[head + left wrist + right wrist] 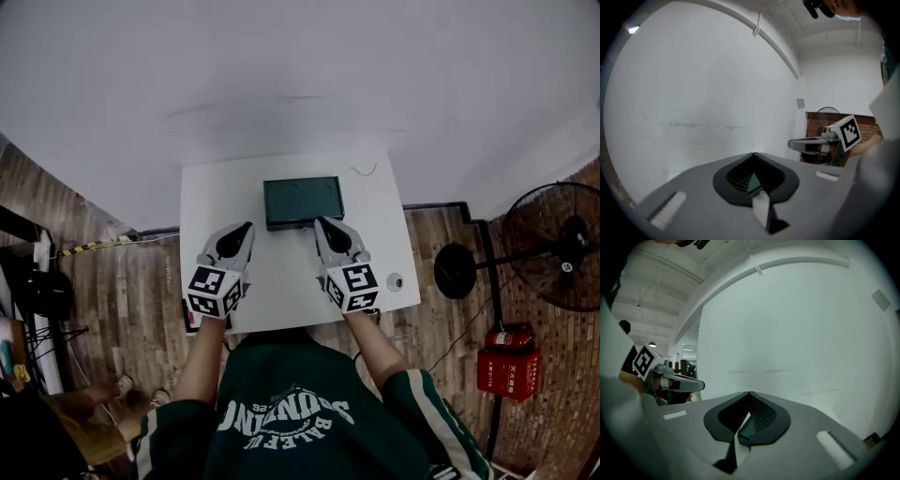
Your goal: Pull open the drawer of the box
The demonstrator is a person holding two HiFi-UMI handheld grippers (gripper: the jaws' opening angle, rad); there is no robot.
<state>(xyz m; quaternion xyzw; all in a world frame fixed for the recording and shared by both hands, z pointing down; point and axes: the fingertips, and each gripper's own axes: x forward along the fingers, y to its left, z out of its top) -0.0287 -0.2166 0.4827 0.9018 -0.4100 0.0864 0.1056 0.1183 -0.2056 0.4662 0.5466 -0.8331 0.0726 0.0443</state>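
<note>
A dark green box [302, 202] stands at the far middle of the white table [281, 281]; its drawer front faces me and looks closed. My right gripper [319, 222] is shut, and its tip lies at the box's front right corner. My left gripper [247, 226] is shut too, just left of the box's front left corner and a little apart from it. In the left gripper view the jaws [753, 153] meet at the tip, with a sliver of green box [752, 183] behind them. The right gripper view shows its jaws [749, 392] closed with nothing held, and the green box [746, 426] below.
A small white round thing [395, 280] lies near the table's right edge and a thin wire [363, 171] at its far right. On the wooden floor to the right stand a black fan [562, 246] and a red extinguisher box [508, 361]. A white wall rises behind the table.
</note>
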